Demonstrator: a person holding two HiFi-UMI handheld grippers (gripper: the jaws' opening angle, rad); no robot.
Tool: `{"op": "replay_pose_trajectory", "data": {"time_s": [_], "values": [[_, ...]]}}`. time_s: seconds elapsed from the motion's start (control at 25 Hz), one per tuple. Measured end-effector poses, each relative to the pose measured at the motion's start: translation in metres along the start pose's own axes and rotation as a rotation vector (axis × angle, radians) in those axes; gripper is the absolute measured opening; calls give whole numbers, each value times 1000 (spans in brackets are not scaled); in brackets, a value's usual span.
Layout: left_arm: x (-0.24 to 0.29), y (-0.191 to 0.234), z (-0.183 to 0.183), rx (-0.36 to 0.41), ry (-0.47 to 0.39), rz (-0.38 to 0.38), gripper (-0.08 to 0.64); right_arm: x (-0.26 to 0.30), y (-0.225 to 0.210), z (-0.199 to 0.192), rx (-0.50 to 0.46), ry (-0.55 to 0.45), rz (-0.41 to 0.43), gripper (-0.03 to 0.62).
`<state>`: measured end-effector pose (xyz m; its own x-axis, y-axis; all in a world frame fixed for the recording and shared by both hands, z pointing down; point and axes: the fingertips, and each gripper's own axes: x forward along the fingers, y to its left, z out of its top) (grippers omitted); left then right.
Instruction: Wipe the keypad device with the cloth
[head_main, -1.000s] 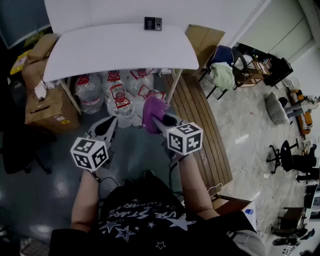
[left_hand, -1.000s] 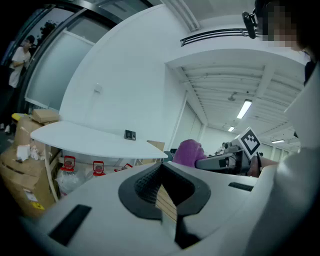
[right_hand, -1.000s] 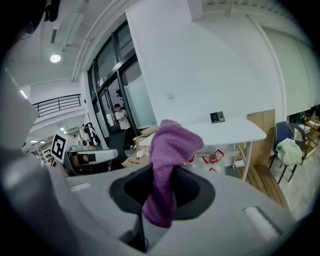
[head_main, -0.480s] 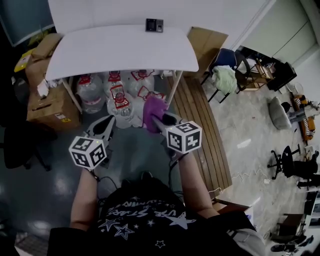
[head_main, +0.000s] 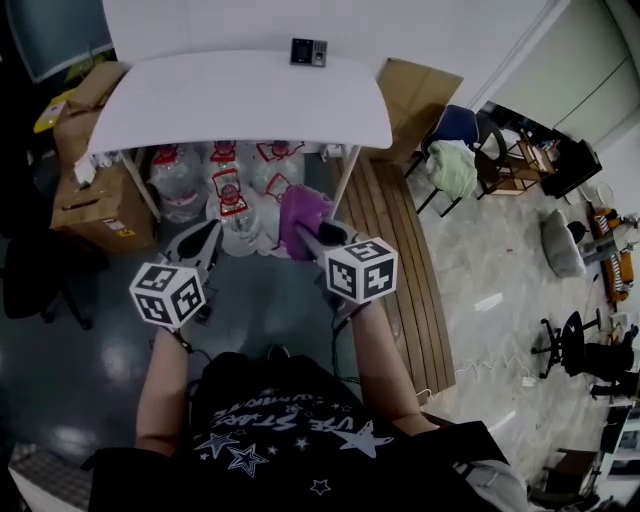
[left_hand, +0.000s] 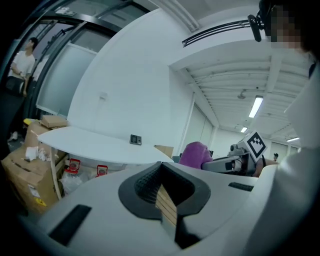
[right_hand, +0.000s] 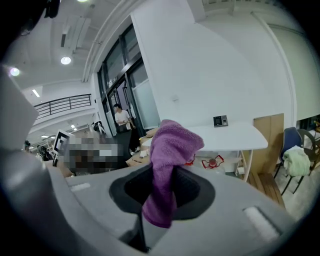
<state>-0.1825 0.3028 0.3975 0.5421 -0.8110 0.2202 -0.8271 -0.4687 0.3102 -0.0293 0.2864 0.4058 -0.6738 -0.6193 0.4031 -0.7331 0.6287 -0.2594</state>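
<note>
Over the preceding second, both grippers were carried slightly forward toward the white table (head_main: 240, 100). The keypad device (head_main: 308, 51) had not been reached, so wiping was judged not yet started. The purple cloth (right_hand: 167, 150) was clamped in the right gripper (head_main: 305, 235). The left gripper (head_main: 207, 238) was closed on nothing. The device, small, dark and rectangular, was located at the table's far edge by the wall, well apart from the cloth

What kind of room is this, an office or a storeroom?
Most likely an open office or lab floor, partly used for storage: a white table by the wall, large water jugs under it, cardboard boxes beside it, and wheeled office chairs off to the right.
</note>
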Motion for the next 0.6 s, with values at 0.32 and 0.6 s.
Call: {"op": "replay_pose_trajectory", "data": {"time_s": [0.32, 0.6], "values": [[19, -18, -11, -14, 14, 13, 8, -3, -19, -11, 7, 21, 49, 92], [47, -14, 5, -5, 11, 6, 8, 4, -46, 1, 25, 22, 45, 92]]}}
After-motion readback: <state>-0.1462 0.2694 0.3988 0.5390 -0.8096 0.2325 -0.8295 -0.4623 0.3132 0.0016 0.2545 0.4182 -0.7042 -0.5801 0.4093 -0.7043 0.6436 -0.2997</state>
